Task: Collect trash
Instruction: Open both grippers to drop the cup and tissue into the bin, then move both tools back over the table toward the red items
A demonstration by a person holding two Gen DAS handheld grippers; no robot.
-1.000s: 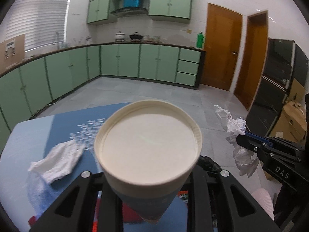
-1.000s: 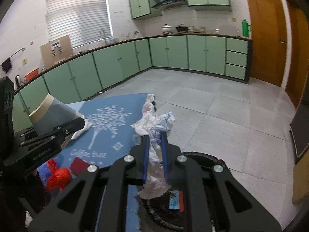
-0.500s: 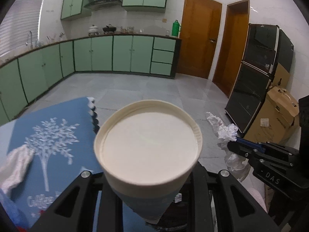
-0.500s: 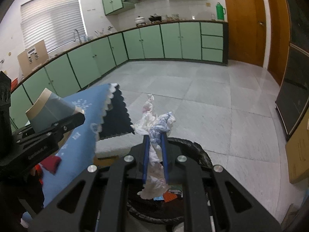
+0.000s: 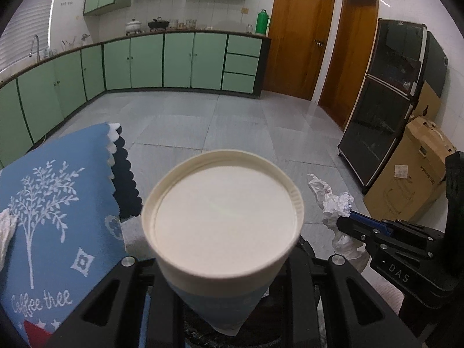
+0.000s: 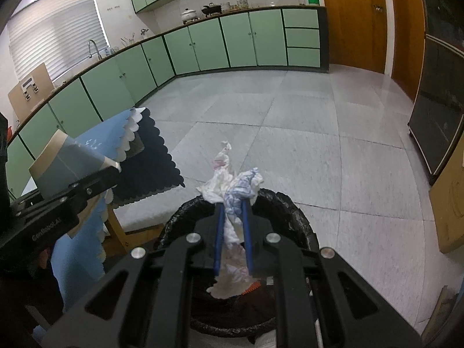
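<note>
Both claws have swung off the blue tablecloth-covered bench (image 6: 87, 249) — right claw (image 6: 233, 220) pinching crumpled white tissue (image 6: 232, 185) above the black-lined bin (image 6: 293, 211), left claw (image 5: 226, 298) clamping the white-rimmed blue paper cup (image 5: 221, 226) at frame centre.

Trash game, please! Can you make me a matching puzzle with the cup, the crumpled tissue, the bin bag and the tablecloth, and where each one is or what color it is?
Things:
1. paper cup
2. crumpled tissue
3. bin bag
4. tablecloth

Clues:
A. black, lining the bin below the grippers
B. blue with a white tree print
C. held in the left gripper
D. pinched in the right gripper

Pairs: 1-C, 2-D, 3-A, 4-B
</note>
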